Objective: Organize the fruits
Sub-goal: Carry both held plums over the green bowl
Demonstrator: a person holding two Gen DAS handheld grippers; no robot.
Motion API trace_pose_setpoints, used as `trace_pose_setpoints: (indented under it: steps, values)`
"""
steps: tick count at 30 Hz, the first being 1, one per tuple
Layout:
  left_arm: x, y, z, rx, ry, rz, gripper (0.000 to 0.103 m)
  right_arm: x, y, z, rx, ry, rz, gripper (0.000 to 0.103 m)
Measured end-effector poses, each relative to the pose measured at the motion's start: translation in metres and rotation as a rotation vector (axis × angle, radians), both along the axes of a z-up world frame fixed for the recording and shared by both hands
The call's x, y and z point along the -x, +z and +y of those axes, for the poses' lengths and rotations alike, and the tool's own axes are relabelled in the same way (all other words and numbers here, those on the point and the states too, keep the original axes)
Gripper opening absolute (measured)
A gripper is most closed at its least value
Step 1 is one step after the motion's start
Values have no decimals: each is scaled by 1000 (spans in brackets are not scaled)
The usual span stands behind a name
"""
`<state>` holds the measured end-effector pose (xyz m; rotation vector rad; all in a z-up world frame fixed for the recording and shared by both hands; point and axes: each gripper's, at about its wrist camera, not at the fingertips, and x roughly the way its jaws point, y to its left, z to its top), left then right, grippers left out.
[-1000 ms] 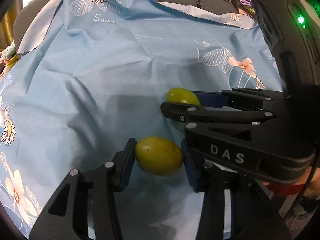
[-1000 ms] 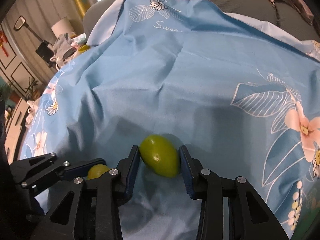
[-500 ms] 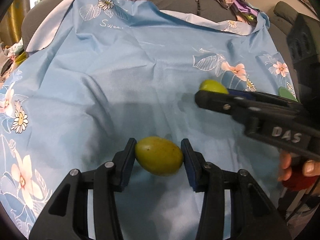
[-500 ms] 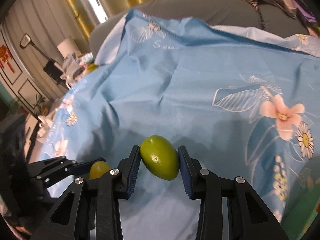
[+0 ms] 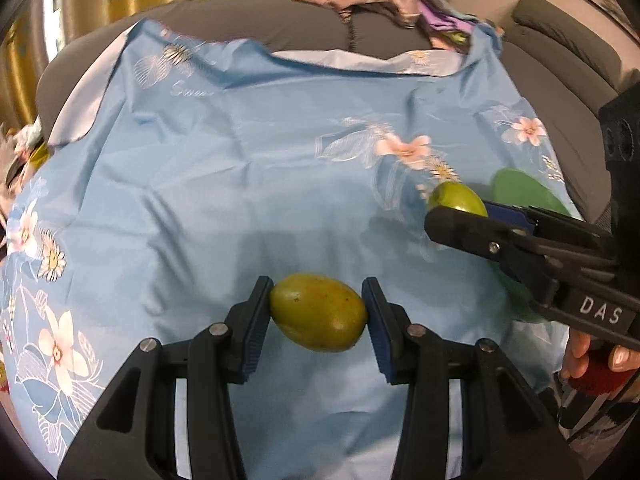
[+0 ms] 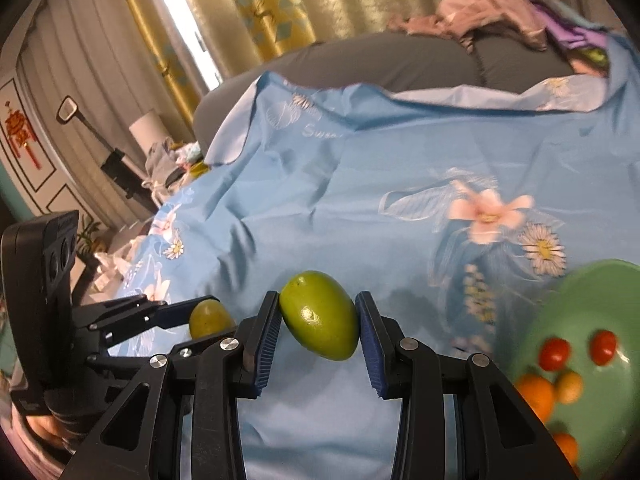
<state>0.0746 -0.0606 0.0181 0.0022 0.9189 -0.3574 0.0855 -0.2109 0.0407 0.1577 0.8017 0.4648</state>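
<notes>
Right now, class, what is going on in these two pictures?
A person holds a gripper in each hand over a blue flowered cloth. The left gripper is shut on a yellow-green fruit, and the right gripper is shut on a greener fruit. To the right sits a green bowl that already holds small red tomatoes and orange fruits. Neither held fruit is in the bowl yet.

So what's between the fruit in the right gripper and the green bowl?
Only bare blue floral cloth between the right gripper's green fruit and the green bowl, seen in the right wrist view.
</notes>
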Motion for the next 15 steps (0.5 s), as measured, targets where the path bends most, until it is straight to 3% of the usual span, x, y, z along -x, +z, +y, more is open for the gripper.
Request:
trace_pose_setpoints:
  steps: [15]
  values:
    - [10,30,-100,-20,-186,-58,45,49,18,-85,22,-193,-68,40]
